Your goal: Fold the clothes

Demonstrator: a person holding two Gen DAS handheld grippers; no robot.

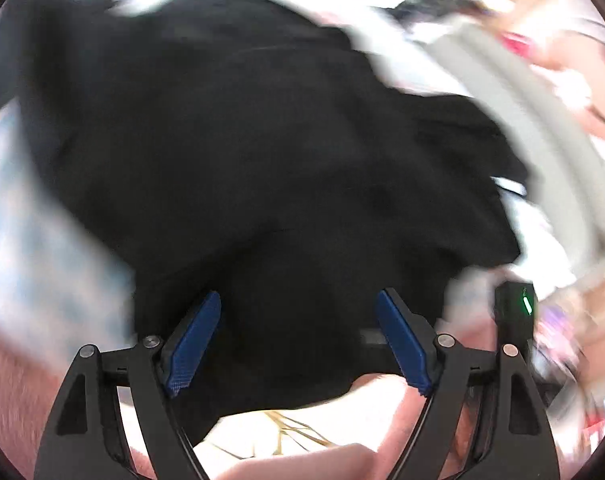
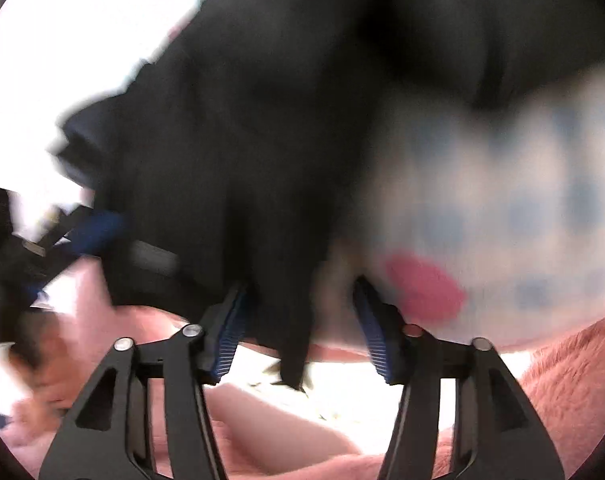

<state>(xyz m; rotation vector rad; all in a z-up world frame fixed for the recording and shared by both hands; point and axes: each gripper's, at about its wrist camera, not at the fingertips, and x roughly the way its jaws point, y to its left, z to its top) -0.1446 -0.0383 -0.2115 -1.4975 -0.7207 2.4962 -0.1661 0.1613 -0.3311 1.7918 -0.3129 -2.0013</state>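
Right wrist view: your right hand-held gripper (image 2: 298, 320) and left hand-held gripper (image 1: 298, 340) gape over the black garment (image 1: 262, 140); next, smooth its six-o'clock hem flat.

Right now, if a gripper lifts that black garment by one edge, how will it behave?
The black garment would probably go floppy: it lies rumpled in soft folds. A corner already hangs limp between the right gripper fingers, so it likely drapes and may slip from a shallow pinch.
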